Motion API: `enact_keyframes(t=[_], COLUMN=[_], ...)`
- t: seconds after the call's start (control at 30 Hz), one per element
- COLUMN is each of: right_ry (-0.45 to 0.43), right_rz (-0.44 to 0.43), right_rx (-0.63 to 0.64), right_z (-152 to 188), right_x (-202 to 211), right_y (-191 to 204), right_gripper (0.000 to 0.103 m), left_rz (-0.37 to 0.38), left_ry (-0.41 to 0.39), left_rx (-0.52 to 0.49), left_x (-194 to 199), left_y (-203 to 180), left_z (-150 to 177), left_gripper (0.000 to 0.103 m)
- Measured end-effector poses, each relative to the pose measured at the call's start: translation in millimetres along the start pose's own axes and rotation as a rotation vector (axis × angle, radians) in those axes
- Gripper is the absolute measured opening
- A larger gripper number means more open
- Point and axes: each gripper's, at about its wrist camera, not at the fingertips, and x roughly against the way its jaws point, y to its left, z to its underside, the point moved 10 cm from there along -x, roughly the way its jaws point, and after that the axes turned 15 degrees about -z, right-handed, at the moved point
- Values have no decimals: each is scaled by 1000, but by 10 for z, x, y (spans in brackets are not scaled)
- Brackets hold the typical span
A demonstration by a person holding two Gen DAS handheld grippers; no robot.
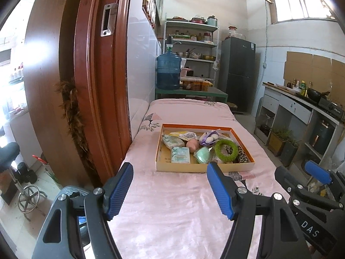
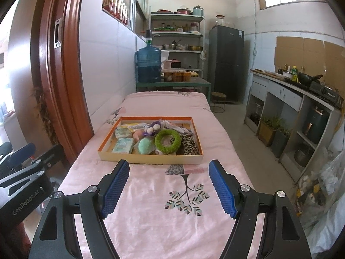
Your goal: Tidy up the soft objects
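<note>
Both claws wide, nothing held: left gripper (image 1: 170, 191), right gripper (image 2: 169, 188). Cardboard tray (image 2: 151, 158) of soft items at 12 o'clock on pink bedsheet (image 2: 151, 215); green fuzzy ring (image 2: 168, 141) at tray's 5 o'clock.

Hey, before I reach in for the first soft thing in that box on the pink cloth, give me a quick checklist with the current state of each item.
1. Left claw open and empty: ok.
2. Right claw open and empty: ok.
3. Shallow orange-rimmed cardboard box lying flat on the pink cloth: ok.
4. Fuzzy green ring on top of the pile, free to lift: ok.
5. Mint-green round pad unobstructed: not ok, its edge runs under the ring.
6. Where the sorted items should go: cannot tell, no second container shows.
</note>
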Motion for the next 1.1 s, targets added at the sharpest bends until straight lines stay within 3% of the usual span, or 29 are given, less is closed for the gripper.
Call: enact_keyframes(t=[1.1], right_ry=[3], right_rz=[-4], right_rx=[-2], right_z=[17], right_x=[3], right_y=[4], right_gripper=[77], left_rz=[7], left_ry=[6], left_rx=[-12], left_x=[11], left_y=[-52], left_z=[34], left_gripper=[70])
